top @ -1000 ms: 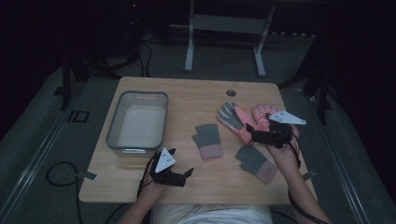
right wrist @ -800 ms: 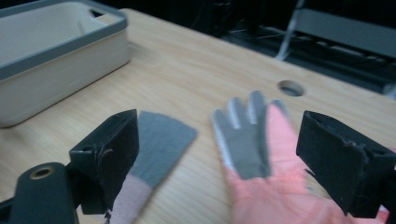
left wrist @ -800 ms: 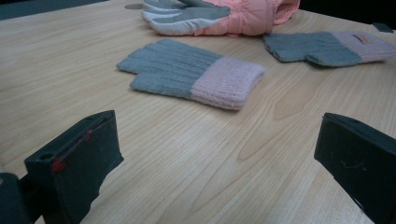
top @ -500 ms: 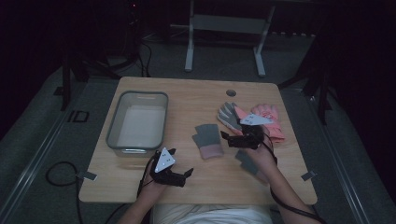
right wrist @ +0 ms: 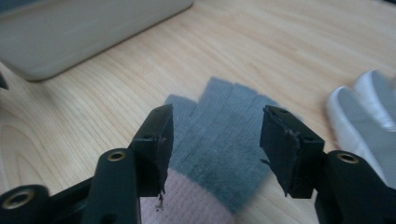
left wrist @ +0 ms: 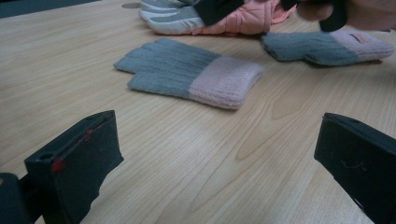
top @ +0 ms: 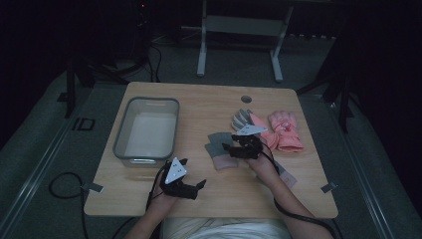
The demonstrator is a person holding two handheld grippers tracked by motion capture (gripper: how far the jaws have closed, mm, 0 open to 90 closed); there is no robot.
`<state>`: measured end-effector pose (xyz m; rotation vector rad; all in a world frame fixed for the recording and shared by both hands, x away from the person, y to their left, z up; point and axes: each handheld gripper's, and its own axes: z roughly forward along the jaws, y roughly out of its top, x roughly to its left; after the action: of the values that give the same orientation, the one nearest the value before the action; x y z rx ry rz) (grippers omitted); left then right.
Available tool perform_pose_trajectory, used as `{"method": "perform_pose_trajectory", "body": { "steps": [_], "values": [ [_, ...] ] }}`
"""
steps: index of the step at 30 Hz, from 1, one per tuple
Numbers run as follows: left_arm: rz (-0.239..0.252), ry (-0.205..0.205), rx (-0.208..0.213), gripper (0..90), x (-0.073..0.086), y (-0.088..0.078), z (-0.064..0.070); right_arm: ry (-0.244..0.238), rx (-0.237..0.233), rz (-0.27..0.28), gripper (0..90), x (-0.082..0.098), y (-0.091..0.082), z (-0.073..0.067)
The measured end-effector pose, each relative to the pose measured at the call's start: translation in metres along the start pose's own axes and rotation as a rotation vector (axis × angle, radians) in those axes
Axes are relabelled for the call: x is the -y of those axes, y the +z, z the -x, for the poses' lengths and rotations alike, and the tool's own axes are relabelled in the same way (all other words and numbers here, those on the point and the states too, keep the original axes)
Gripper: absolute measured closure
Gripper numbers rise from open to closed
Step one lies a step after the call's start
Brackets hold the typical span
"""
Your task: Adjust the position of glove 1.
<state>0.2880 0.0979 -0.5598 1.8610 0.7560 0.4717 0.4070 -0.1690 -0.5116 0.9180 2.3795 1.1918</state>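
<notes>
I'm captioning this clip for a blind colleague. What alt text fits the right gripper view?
Two black jaws of the right gripper stand apart just above a grey knit glove with a pink cuff, which lies flat on a light wooden table; the jaws have just been closing. A grey bin sits behind, a white-fingered glove to one side.
</notes>
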Motion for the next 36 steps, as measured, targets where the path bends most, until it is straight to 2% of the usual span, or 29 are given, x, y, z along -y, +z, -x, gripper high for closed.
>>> {"method": "perform_pose_trajectory", "body": {
  "steps": [1,3,7,13,18,19,21,23,29,32,36],
  "values": [
    [0.002,-0.001,0.003,0.0,0.0,0.0,0.0,0.003,0.002,-0.022,48.3,0.001,0.009,-0.001],
    [0.004,0.0,0.006,0.0,0.0,0.0,0.0,0.015,-0.006,-0.043,50.0,0.002,0.017,0.001],
    [0.003,0.002,0.006,0.0,0.0,0.0,0.0,0.005,0.021,-0.087,55.8,0.002,0.031,0.003],
    [0.002,0.001,0.009,0.0,0.0,0.0,0.0,-0.015,0.049,-0.137,58.9,0.0,0.046,0.006],
    [0.0,0.002,0.009,0.0,0.0,0.0,0.0,-0.023,0.049,-0.167,59.2,0.004,0.054,0.006],
    [0.0,0.001,0.009,0.0,0.0,0.0,0.0,-0.018,0.049,-0.168,59.7,0.004,0.055,0.006],
    [0.0,0.004,0.009,0.0,0.0,0.0,0.0,-0.014,0.039,-0.177,67.5,0.004,0.055,0.006],
    [0.0,0.004,0.009,0.0,0.0,0.0,0.0,-0.005,0.038,-0.179,69.4,0.004,0.055,0.006],
    [-0.004,0.002,0.011,0.0,0.0,0.0,0.001,-0.006,0.062,-0.179,83.8,0.003,0.057,0.0],
    [-0.006,0.0,0.012,0.0,0.0,0.0,0.0,-0.002,0.076,-0.188,85.7,0.001,0.058,-0.004],
    [-0.008,0.0,0.015,0.0,0.0,0.0,0.0,0.053,0.093,-0.188,86.4,-0.004,0.054,-0.006]
  ]
}}
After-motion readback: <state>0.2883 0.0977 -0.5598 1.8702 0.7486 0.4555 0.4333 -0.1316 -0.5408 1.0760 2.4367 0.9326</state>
